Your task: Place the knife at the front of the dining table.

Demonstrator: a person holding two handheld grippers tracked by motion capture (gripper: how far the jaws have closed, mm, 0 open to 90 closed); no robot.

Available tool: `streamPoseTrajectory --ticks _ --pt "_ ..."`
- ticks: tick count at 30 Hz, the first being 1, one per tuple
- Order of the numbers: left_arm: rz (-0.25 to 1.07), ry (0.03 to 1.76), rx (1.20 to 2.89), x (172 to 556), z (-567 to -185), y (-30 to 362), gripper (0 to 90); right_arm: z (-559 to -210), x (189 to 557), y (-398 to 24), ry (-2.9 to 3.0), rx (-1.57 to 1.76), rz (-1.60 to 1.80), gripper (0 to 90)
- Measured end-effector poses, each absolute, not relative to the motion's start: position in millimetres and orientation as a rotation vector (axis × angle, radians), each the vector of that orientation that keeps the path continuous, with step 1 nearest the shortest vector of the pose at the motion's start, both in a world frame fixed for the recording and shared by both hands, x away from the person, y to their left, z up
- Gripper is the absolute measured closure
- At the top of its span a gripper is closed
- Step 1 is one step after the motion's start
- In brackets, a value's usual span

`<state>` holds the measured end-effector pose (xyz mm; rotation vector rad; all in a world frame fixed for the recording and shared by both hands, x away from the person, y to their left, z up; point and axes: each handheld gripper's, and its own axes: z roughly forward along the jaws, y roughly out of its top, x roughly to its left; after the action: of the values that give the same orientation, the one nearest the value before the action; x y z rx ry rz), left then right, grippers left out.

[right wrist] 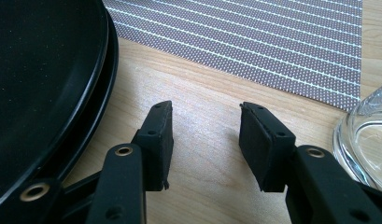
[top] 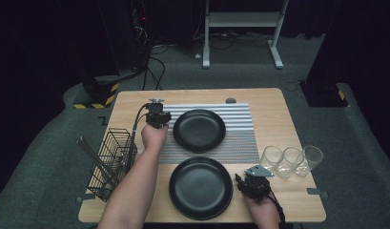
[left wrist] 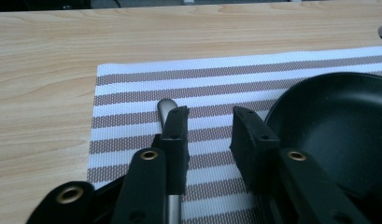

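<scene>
In the high view the left claw (top: pixel 159 117) sits in the upper left part of the frame, over the left edge of the striped placemat (top: pixel 240 138), just left of the far black plate (top: pixel 199 130). In the left gripper view its jaws stand apart with bare mat between them; a metal utensil handle (left wrist: pixel 166 110) lies flat on the mat at the lower centre of that frame, its rounded end showing beside and beyond the left jaw, the rest hidden under the jaw. Whether that jaw touches the handle cannot be told, and the pads do not press on it from both sides. The far plate's rim fills the right side of that view, close to the right jaw. The right claw (top: pixel 252 183) is at the lower right of the high view, on the wooden table (top: pixel 288 109) just right of the near black plate (top: pixel 200 187). In the right gripper view its jaws are partly open with bare wood between them, holding nothing; the near plate curves along the left of the frame and a clear glass (right wrist: pixel 366 135) stands at the right edge. In the high view three glasses (top: pixel 291 161) stand in a row right of the mat, and a black wire basket (top: pixel 114 162) with long utensils hangs at the left edge of the table.
</scene>
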<state>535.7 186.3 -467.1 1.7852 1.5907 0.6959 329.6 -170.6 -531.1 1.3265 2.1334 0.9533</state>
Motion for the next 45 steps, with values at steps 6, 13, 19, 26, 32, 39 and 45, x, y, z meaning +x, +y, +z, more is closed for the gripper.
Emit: streamPoseTrajectory --ticks 6,13,19,26,32,39,45 --pt "0.712 1.583 1.8 518 -469 188 58.2 -531 329 -170 2.134 1.323 0.951 54.7" --pt "0.741 1.555 1.819 499 -469 182 58.1 -531 329 -170 2.139 1.319 0.955 54.6" --pt "0.751 1.558 1.832 483 -472 179 57.4 -531 329 -170 2.142 1.317 0.956 54.6" --pt "0.77 1.549 1.845 468 -477 178 55.4 -531 329 -170 2.144 1.314 0.958 54.6" --pt "0.772 1.55 1.862 454 -485 179 53.8 -531 329 -170 2.144 1.314 0.957 54.6" --pt "0.777 1.555 1.86 438 -493 183 50.3 -531 330 -170 2.148 1.309 0.958 54.6" --pt "0.785 1.579 1.861 431 -502 187 47.5 -531 330 -170 2.15 1.309 0.96 54.4"
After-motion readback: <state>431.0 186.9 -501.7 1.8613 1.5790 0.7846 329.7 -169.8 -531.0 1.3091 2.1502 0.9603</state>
